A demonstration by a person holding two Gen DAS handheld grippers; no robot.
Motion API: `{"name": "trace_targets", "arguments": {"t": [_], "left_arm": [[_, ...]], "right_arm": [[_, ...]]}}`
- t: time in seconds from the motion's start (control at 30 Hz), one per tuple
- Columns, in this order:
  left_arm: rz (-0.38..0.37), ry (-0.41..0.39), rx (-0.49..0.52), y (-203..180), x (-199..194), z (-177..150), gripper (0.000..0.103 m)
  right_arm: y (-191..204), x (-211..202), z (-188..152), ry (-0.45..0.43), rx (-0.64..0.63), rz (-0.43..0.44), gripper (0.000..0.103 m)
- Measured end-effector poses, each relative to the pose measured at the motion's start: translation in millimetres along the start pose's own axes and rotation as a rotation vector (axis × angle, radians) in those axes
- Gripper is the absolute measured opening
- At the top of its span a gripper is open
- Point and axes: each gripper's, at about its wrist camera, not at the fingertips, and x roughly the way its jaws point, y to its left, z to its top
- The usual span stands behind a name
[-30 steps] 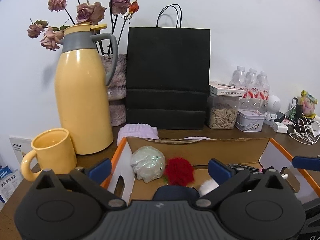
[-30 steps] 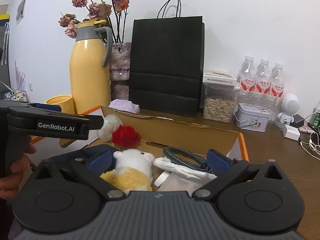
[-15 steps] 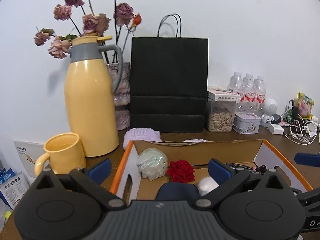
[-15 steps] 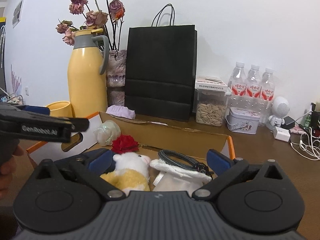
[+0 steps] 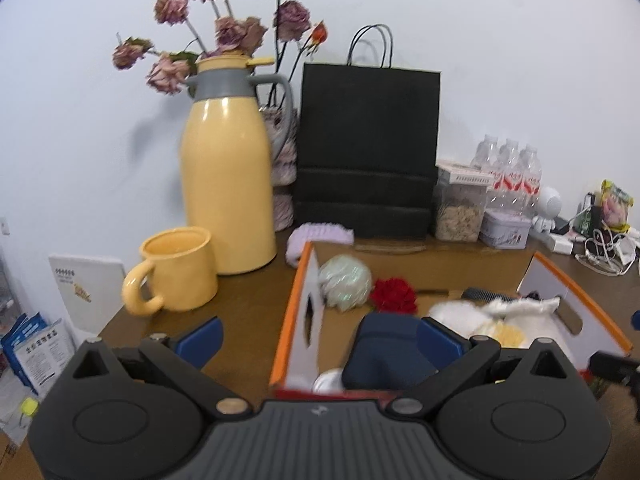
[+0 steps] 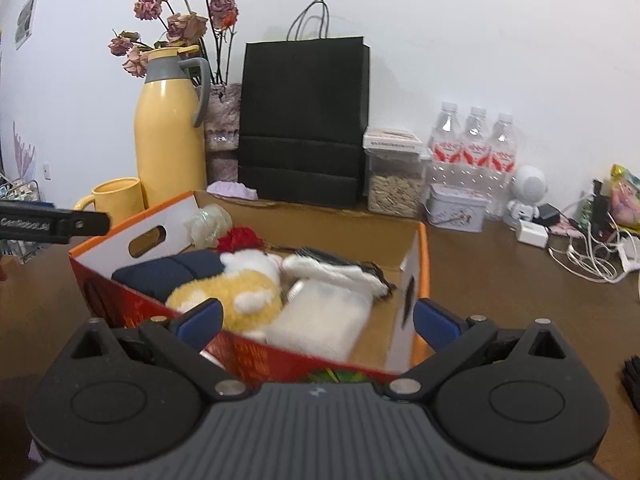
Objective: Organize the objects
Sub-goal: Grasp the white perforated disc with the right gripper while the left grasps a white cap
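Note:
An orange-rimmed cardboard box (image 5: 576, 304) (image 6: 420, 264) sits on the brown table. It holds a pale green ball (image 5: 345, 285) (image 6: 208, 224), a red flower (image 5: 394, 295) (image 6: 240, 238), a folded navy cloth (image 5: 384, 350) (image 6: 168, 272), a yellow-and-white plush toy (image 6: 232, 294) (image 5: 480, 316) and a white pouch (image 6: 320, 320). My left gripper (image 5: 320, 340) is open, straddling the box's left wall from the near side. My right gripper (image 6: 318, 322) is open in front of the box's near right corner, holding nothing. The left gripper's black body (image 6: 52, 224) shows at the left edge.
A yellow thermos (image 5: 226, 192), a yellow mug (image 5: 176, 270), a vase of dried roses and a black paper bag (image 5: 368, 152) stand behind the box. To the right are a seed jar (image 6: 394, 184), water bottles (image 6: 474, 148), a tin (image 6: 456, 208) and tangled cables (image 6: 588, 252).
Both grippers have pulled back and risen away from the box; its near wall now shows in the right wrist view. The left gripper has shifted left. Both stay open.

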Motion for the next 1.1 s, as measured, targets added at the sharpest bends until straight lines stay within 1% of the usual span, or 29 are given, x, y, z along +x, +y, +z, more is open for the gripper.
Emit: {"name": "trace_targets", "arguments": {"t": [0.13, 0.27, 0.43, 0.5, 0.67, 0.77, 0.97, 1.0, 1.03, 1.07, 1.1], "left_arm": [[0.009, 0.025, -0.009, 9.1, -10.8, -16.8, 0.103], [0.027, 0.057, -0.02, 13.8, -17.5, -34.5, 0.103], [0.02, 0.142, -0.016, 15.7, -15.6, -58.7, 0.103], [0.008, 0.171, -0.007, 14.4, -14.0, -63.9, 0.103], [-0.008, 0.204, 0.029, 5.7, -11.8, -73.0, 0.103], [-0.018, 0.225, 0.046, -0.5, -7.0, -76.9, 0.103], [-0.036, 0.237, 0.067, -11.5, 0.1, -82.1, 0.102], [-0.042, 0.231, 0.059, -10.6, -0.5, -83.0, 0.101], [-0.054, 0.228, 0.051, -9.9, -0.7, -83.2, 0.096], [-0.066, 0.226, 0.045, -9.6, -0.9, -83.3, 0.089], [-0.075, 0.213, 0.04, -9.2, -2.4, -83.5, 0.083]], "right_arm": [[-3.3, -10.9, -10.9, 0.013, 0.004, -0.012, 0.103], [-4.4, -17.2, -24.4, 0.045, 0.006, -0.018, 0.103], [-5.8, -18.9, -43.1, 0.106, 0.006, -0.021, 0.103], [-6.2, -18.0, -49.6, 0.136, 0.006, -0.026, 0.103], [-6.5, -10.6, -61.6, 0.193, 0.004, -0.046, 0.103], [-7.8, -5.3, -65.1, 0.212, 0.016, -0.05, 0.103], [-15.1, 3.0, -70.1, 0.246, 0.07, -0.043, 0.103], [-14.9, 3.2, -70.5, 0.246, 0.069, -0.044, 0.103], [-14.6, 3.4, -70.5, 0.247, 0.068, -0.045, 0.103], [-14.7, 3.4, -70.5, 0.247, 0.068, -0.045, 0.103], [-14.6, 3.5, -70.5, 0.247, 0.069, -0.044, 0.103]]}}
